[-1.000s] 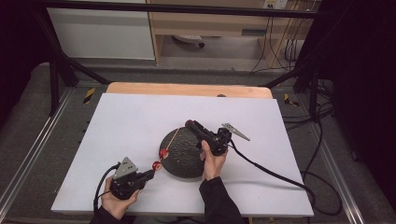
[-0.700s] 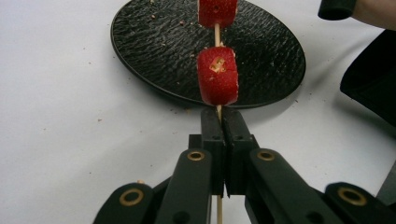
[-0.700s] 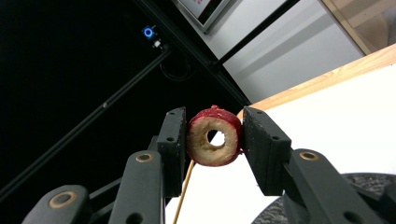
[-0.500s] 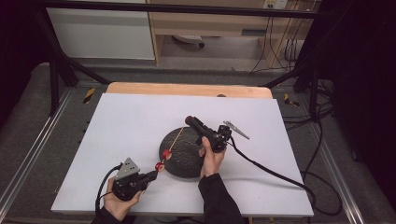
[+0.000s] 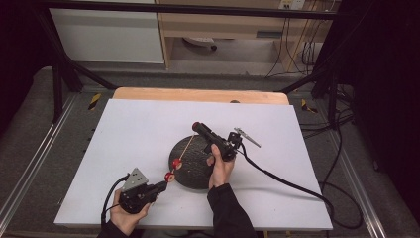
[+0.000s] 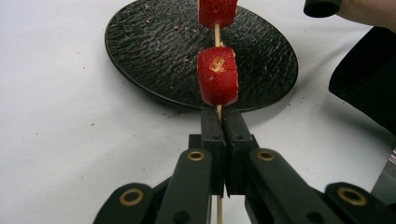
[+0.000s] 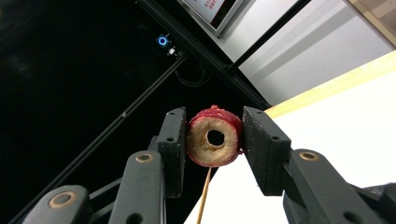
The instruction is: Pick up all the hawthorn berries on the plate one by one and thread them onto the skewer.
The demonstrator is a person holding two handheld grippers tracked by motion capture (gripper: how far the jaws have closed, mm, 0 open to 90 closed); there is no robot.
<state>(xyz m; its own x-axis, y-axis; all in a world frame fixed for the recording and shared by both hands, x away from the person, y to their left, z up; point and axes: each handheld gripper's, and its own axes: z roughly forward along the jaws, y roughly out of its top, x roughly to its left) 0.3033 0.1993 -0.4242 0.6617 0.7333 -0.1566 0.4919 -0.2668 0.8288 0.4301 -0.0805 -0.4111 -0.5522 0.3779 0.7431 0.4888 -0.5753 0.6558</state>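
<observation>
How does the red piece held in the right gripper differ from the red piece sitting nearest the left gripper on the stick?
The cored piece is clamped between the right gripper pads, while the threaded piece is already on the skewer, just beyond the left gripper, whose jaws pinch the stick. The cored piece shows a pale cut face with an open round hole; the threaded piece has the stick through its middle. The cored piece is up near the skewer's far tip; the threaded piece hangs over the black plate. Both have red skin.

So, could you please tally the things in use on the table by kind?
Red fruit pieces: 3 (on the skewer and, in the right gripper)
Wooden skewers: 1
Black plates: 1
Total: 5
</observation>
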